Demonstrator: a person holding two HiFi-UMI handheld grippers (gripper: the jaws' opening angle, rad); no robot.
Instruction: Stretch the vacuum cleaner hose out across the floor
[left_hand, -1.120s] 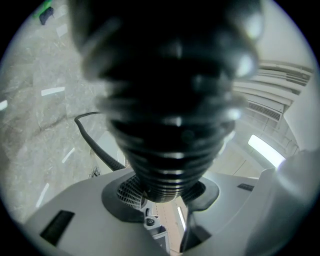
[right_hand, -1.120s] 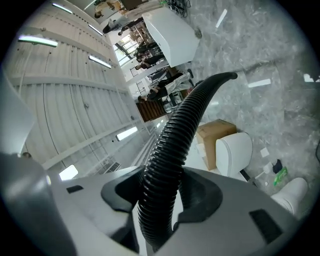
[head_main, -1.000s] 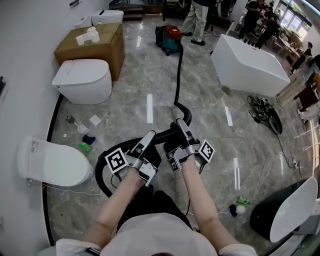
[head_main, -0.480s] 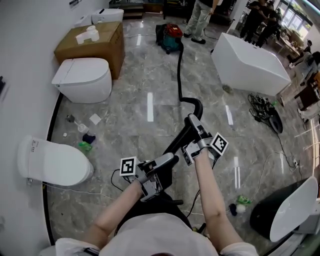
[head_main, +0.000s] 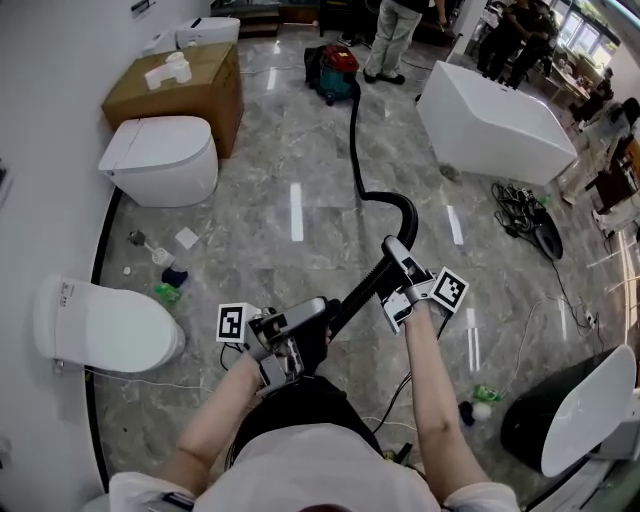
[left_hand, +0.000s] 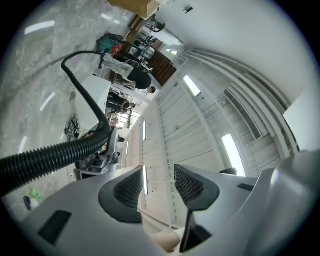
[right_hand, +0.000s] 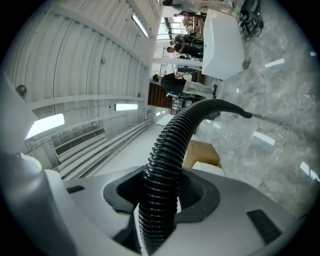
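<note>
The black ribbed vacuum hose (head_main: 355, 150) runs from the red and teal vacuum cleaner (head_main: 335, 68) down the floor, bends at a loop (head_main: 400, 208), and rises to my right gripper (head_main: 392, 246). In the right gripper view, my right gripper (right_hand: 162, 187) is shut on the hose (right_hand: 172, 145), which comes up between both pads. From there the hose slants down-left toward my left gripper (head_main: 318, 308). In the left gripper view the hose (left_hand: 50, 156) passes beside the left jaw. My left gripper (left_hand: 159, 172) is open, with only the wall showing in the gap.
Two white toilets (head_main: 160, 160) (head_main: 100, 325) and a cardboard box (head_main: 180, 85) line the left wall. A white bathtub (head_main: 490, 125) stands at the right, with tangled cables (head_main: 525, 215) near it. A dark bin-like object (head_main: 575, 420) is at lower right. People stand at the far end.
My right gripper has carried the hose up and to the right. The floor loop at the left is gone and the hose is straighter. My left gripper has drawn back toward my body and turned rightward.
</note>
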